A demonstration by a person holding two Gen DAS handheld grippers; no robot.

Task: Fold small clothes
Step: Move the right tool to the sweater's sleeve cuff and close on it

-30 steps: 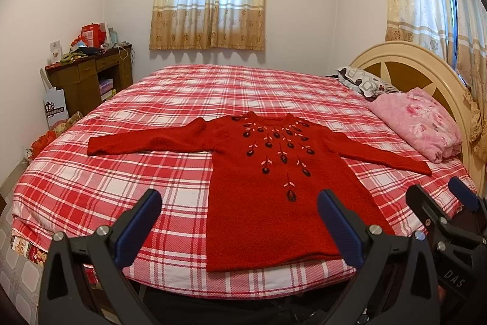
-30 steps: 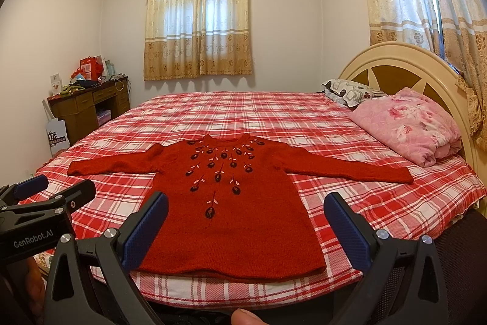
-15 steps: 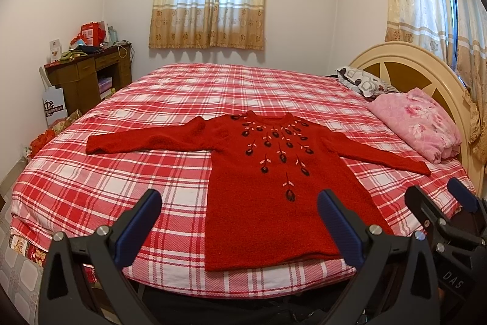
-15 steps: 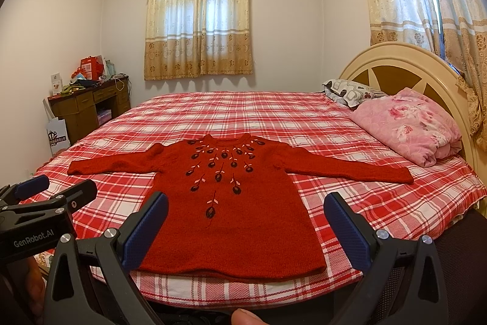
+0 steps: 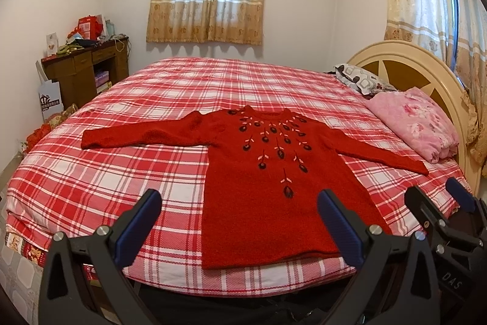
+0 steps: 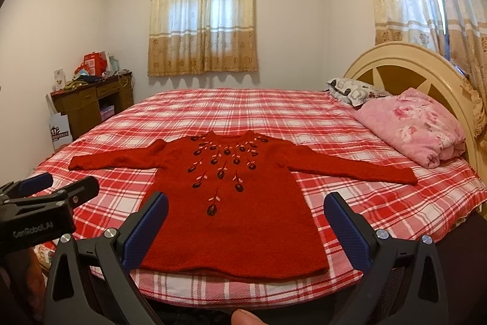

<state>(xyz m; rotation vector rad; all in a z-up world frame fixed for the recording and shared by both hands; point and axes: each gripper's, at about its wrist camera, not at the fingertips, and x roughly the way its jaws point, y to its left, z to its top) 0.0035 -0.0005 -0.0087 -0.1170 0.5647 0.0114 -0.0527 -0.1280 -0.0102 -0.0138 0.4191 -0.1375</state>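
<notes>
A small red knitted sweater (image 5: pixel 268 191) with dark embroidered flowers lies flat, front up, on the red plaid bed (image 5: pixel 121 172), both sleeves spread out sideways and the hem toward me. It also shows in the right wrist view (image 6: pixel 231 221). My left gripper (image 5: pixel 239 227) is open and empty, held off the bed's near edge before the hem. My right gripper (image 6: pixel 246 229) is open and empty, also before the hem. Each gripper shows at the edge of the other's view.
A folded pink blanket (image 5: pixel 417 124) and a patterned pillow (image 5: pixel 362 79) lie by the round headboard (image 5: pixel 426 72) on the right. A cluttered wooden desk (image 5: pixel 85 72) stands at the left wall. Curtained windows are behind.
Both views have shifted only slightly; the sweater lies unchanged and both grippers stay open.
</notes>
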